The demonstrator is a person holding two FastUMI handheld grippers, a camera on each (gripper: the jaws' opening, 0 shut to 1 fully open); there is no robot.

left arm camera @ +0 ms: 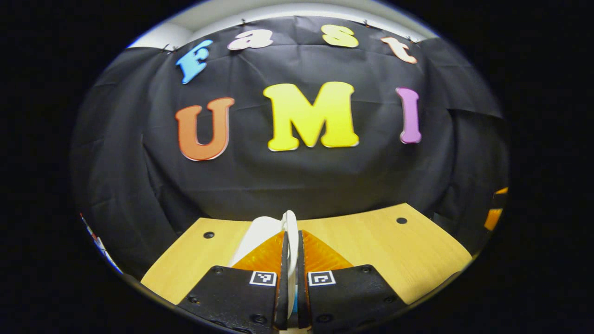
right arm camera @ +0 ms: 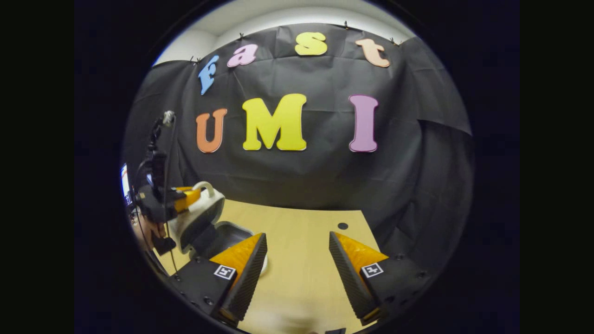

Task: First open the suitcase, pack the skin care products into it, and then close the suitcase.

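Left gripper [left arm camera: 290, 260] pinches suitcase [right arm camera: 197, 218] handle [left arm camera: 290, 227], lid half-raised; right gripper [right arm camera: 297, 264] wide, idle. Thin grip may slip, dropping lid shut.

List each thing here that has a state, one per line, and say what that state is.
Suitcase: open, lid raised, dark inside showing.
Suitcase handle: pinched between the left fingers.
Left gripper: shut on the handle.
Right gripper: open, holding nothing, above the table.
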